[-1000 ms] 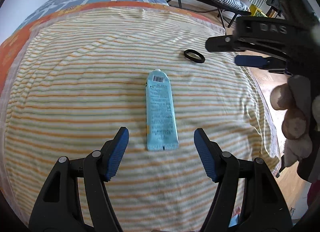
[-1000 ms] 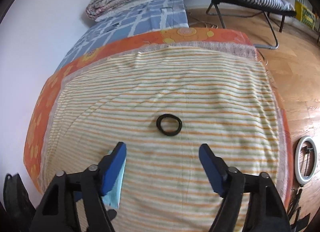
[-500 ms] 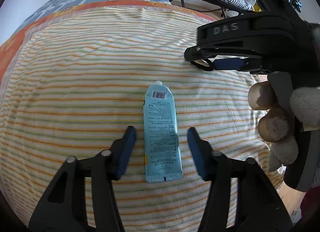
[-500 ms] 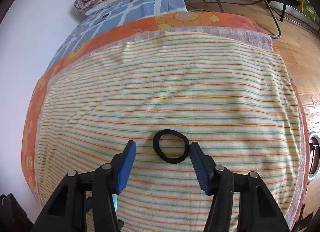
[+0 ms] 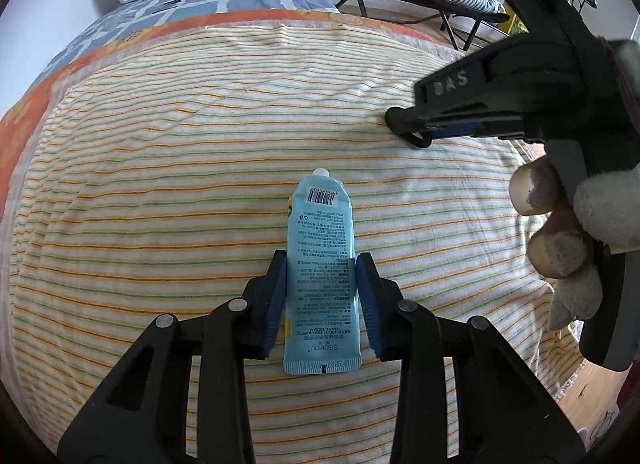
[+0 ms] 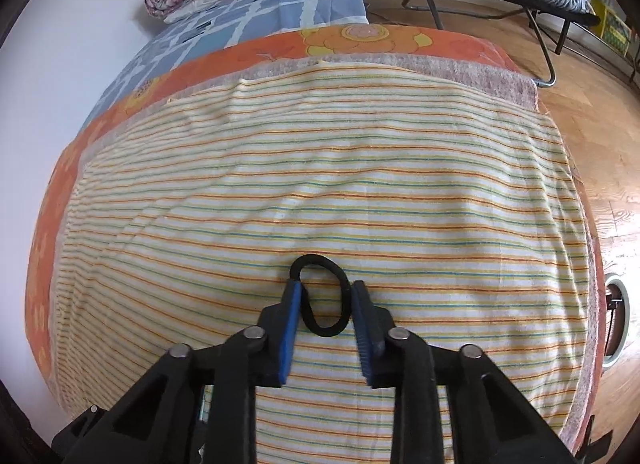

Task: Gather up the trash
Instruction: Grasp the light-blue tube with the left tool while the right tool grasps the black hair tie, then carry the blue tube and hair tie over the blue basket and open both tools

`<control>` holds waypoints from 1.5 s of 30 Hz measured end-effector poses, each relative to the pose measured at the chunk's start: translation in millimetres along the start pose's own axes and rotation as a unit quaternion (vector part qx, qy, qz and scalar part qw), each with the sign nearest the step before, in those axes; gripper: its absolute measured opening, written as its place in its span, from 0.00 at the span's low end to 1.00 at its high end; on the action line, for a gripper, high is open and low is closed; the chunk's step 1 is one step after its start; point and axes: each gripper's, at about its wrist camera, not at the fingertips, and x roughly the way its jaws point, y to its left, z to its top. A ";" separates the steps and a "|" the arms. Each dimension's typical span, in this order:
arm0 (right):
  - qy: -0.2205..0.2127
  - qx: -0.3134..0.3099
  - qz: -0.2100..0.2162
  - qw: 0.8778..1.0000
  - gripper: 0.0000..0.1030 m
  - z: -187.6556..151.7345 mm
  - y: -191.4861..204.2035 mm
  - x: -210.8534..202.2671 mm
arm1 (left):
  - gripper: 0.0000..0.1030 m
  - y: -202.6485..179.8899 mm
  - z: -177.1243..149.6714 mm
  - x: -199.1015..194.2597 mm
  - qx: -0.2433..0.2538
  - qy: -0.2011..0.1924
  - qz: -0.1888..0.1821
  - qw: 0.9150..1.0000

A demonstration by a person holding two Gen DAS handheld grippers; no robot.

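1. Left wrist view: a flat, pale blue plastic hand-cream tube (image 5: 321, 272) lies on the yellow-and-orange striped towel (image 5: 160, 183) spread over the bed. Its white cap points to the far side and its crimped end to the near side.
2. The left gripper (image 5: 321, 288) has just been closing. Its blue pads (image 5: 278, 300) now sit against both long edges of the tube, at about mid-body. The tube has not left the towel.
3. At the right of this view, a gloved hand (image 5: 568, 232) holds the right gripper (image 5: 416, 131) low over the towel; its jaw state cannot be read from here.
4. Handling judgement, tube: light, soft-walled and smooth. Hold across the flat body as placed. A hard squeeze may force contents toward the cap or let the tube slip.
5. Right wrist view: a black elastic hair band (image 6: 322, 296) lies on the towel between the pads of the right gripper (image 6: 322, 304).
6. These jaws have just been closing and now stand narrow. The band is squeezed from round into a long loop, touching both pads.
7. Handling judgement, band: very light, limp and stretchy. It may fold or slide out, so pinch both strands together.
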 end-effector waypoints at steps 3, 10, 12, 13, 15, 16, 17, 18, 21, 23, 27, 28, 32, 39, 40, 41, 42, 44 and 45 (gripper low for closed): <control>-0.006 0.012 0.015 1.000 0.09 -0.3 -6.3 -4.5 | 0.33 3.7 1.4 -1.1 -0.005 -0.001 0.000 1.000; -0.027 0.022 0.032 0.999 0.08 -3.7 -10.9 -20.1 | 0.33 13.0 0.9 -11.7 -0.016 -0.009 -0.004 1.000; -0.031 0.019 0.034 0.999 0.08 -6.4 -8.6 -25.6 | 0.33 14.9 -0.4 -16.2 -0.017 -0.011 -0.005 1.000; -0.033 0.017 0.036 0.999 0.08 -7.7 -7.2 -28.4 | 0.33 16.2 -0.9 -19.4 -0.019 -0.013 -0.008 1.000; -0.037 0.010 0.037 0.999 0.08 -11.4 -2.6 -35.4 | 0.33 18.1 -1.6 -24.9 -0.019 -0.016 -0.010 1.000; -0.040 0.006 0.037 0.999 0.08 -13.1 -0.1 -38.6 | 0.33 19.3 -2.2 -28.4 -0.019 -0.018 -0.010 1.000; -0.043 0.001 0.038 0.998 0.08 -14.8 3.2 -43.0 | 0.33 20.2 -2.4 -30.8 -0.020 -0.020 -0.010 1.000; -0.046 -0.002 0.038 0.998 0.08 -16.4 5.5 -46.4 | 0.33 21.3 -2.8 -33.8 -0.021 -0.022 -0.011 0.999; -0.052 -0.011 0.045 0.998 0.08 -21.9 12.9 -57.9 | 0.33 25.8 -5.2 -43.9 -0.027 -0.026 -0.015 0.999; -0.056 -0.018 0.048 0.997 0.08 -25.3 19.1 -66.2 | 0.33 28.1 -6.5 -52.0 -0.030 -0.030 -0.017 0.999; -0.062 -0.038 0.057 0.996 0.08 -34.5 33.8 -85.5 | 0.33 31.9 -9.7 -74.1 -0.031 -0.042 -0.022 0.998; -0.064 -0.043 0.057 0.995 0.08 -37.3 37.6 -90.2 | 0.33 32.5 -11.6 -79.8 -0.031 -0.044 -0.022 0.998; -0.069 -0.062 0.065 0.994 0.08 -52.9 52.6 -110.4 | 0.33 37.4 -21.9 -104.1 -0.035 -0.055 -0.024 0.998; -0.079 -0.092 0.079 0.990 0.08 -87.4 79.9 -147.3 | 0.33 46.9 -44.4 -147.8 -0.044 -0.074 -0.023 0.996; -0.081 -0.095 0.082 0.989 0.08 -93.1 82.9 -152.3 | 0.33 47.8 -47.1 -152.8 -0.044 -0.076 -0.023 0.996; -0.083 -0.098 0.084 0.988 0.08 -99.3 86.4 -157.6 | 0.33 48.8 -51.5 -159.8 -0.044 -0.079 -0.023 0.996; -0.084 -0.101 0.086 0.988 0.08 -105.6 89.9 -162.5 | 0.33 49.2 -53.7 -163.4 -0.045 -0.081 -0.022 0.995; -0.089 -0.106 0.091 0.986 0.08 -118.2 95.6 -172.0 | 0.33 50.7 -61.7 -175.3 -0.043 -0.087 -0.020 0.995; -0.091 -0.109 0.092 0.986 0.08 -125.0 98.9 -176.9 | 0.33 51.9 -67.0 -182.8 -0.042 -0.090 -0.018 0.995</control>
